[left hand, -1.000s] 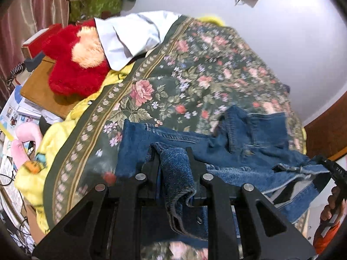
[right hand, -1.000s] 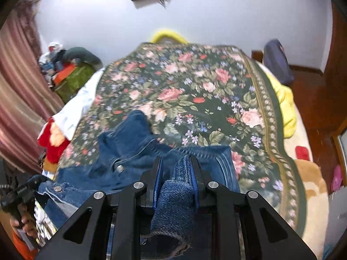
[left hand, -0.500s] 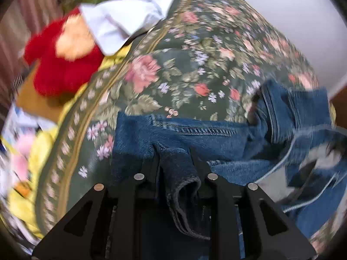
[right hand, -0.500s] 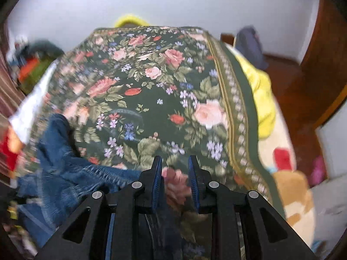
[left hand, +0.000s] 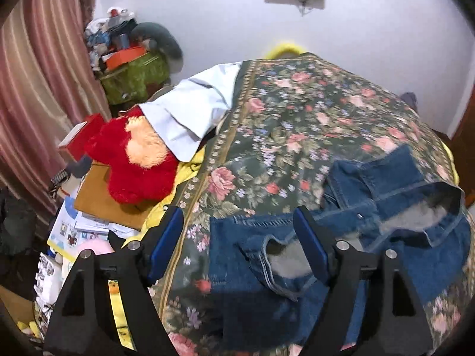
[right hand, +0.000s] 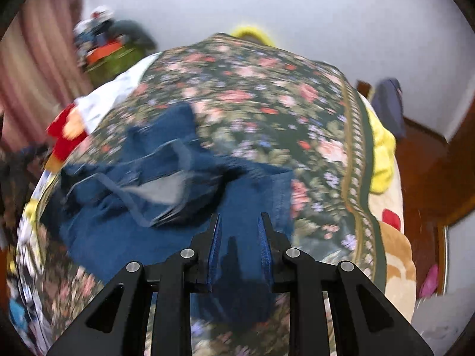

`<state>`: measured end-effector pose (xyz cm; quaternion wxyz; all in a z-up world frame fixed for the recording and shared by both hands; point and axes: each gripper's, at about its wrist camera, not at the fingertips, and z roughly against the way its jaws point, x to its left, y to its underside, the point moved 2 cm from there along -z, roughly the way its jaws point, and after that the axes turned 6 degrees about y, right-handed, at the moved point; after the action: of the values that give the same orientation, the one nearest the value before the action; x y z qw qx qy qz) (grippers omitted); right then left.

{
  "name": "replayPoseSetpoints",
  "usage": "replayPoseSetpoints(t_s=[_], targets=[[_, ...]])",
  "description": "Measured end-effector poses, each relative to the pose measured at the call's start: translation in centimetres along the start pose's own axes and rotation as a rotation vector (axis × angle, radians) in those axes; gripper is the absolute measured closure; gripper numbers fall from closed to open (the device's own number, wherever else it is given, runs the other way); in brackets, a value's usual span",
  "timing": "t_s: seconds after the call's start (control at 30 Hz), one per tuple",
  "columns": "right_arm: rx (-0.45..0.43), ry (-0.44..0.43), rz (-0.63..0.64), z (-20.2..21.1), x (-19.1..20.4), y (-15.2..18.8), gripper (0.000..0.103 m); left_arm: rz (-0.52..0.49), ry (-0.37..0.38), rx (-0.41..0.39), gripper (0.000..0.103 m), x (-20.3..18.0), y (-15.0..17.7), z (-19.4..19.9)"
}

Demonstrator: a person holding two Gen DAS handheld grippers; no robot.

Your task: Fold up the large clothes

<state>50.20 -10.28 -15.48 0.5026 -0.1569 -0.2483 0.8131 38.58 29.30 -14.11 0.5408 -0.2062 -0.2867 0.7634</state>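
A blue denim jacket (left hand: 389, 207) lies crumpled on the floral bedspread (left hand: 297, 118), its grey lining showing. My left gripper (left hand: 237, 240) hovers above one sleeve cuff (left hand: 267, 255). Its jaws are opening wide and the cuff lies under the gap, untouched by the pads. In the blurred right wrist view the jacket (right hand: 133, 178) spreads to the left over the bedspread (right hand: 252, 89). My right gripper (right hand: 240, 231) has its jaws close together, and denim fills the narrow gap between them.
A red plush toy (left hand: 133, 163) and a white shirt (left hand: 193, 109) sit at the bed's left edge. Boxes and papers (left hand: 98, 198) lie below them, a clutter pile (left hand: 127, 68) by the curtain. A yellow blanket (right hand: 383, 154) hangs off the right side above a wooden floor.
My left jaws have opened and let go of the denim fold, which now lies on the bed. The left gripper rose. The right gripper swung sideways, and the thick fold no longer sticks up between its jaws.
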Motion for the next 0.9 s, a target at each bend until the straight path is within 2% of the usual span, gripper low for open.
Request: replayPoseSetpoints(t_s=[0.07, 0.23, 0.37, 0.47, 0.6, 0.73, 0.83, 0.9], targets=[[-0.004, -0.005, 0.034, 0.7, 1.4, 0.5, 0.082, -0.030, 0.010, 0.017, 0.026, -0.5, 0.8, 0.4], [0.025, -0.044, 0.080, 0.7, 4.5, 2.0, 0.082, -0.135, 0.056, 0.114, 0.025, -3.7, 5.3, -0.7], [0.083, -0.037, 0.124, -1.6, 6.4, 3.5, 0.082, -0.230, 0.100, 0.205, 0.025, -6.8, 9.1, -3.6], [0.128, -0.015, 0.163, -3.9, 7.5, 4.2, 0.082, -0.281, 0.105, 0.230, 0.025, -8.2, 10.5, -5.0], [0.109, 0.029, 0.244, -5.6, 8.6, 3.4, 0.082, -0.302, 0.056, 0.236, 0.025, -8.1, 9.2, -7.9], [0.093, 0.096, 0.288, -6.9, 8.6, 0.9, 0.082, -0.259, -0.026, 0.231, 0.025, -5.7, 6.3, -10.4], [0.089, 0.127, 0.286, -8.5, 8.0, -1.2, 0.082, -0.188, 0.023, 0.242, 0.022, -3.8, 4.3, -12.0], [0.082, 0.114, 0.261, -9.4, 7.4, -2.7, 0.082, -0.142, 0.033, 0.237, 0.022, -2.9, 2.9, -12.8]])
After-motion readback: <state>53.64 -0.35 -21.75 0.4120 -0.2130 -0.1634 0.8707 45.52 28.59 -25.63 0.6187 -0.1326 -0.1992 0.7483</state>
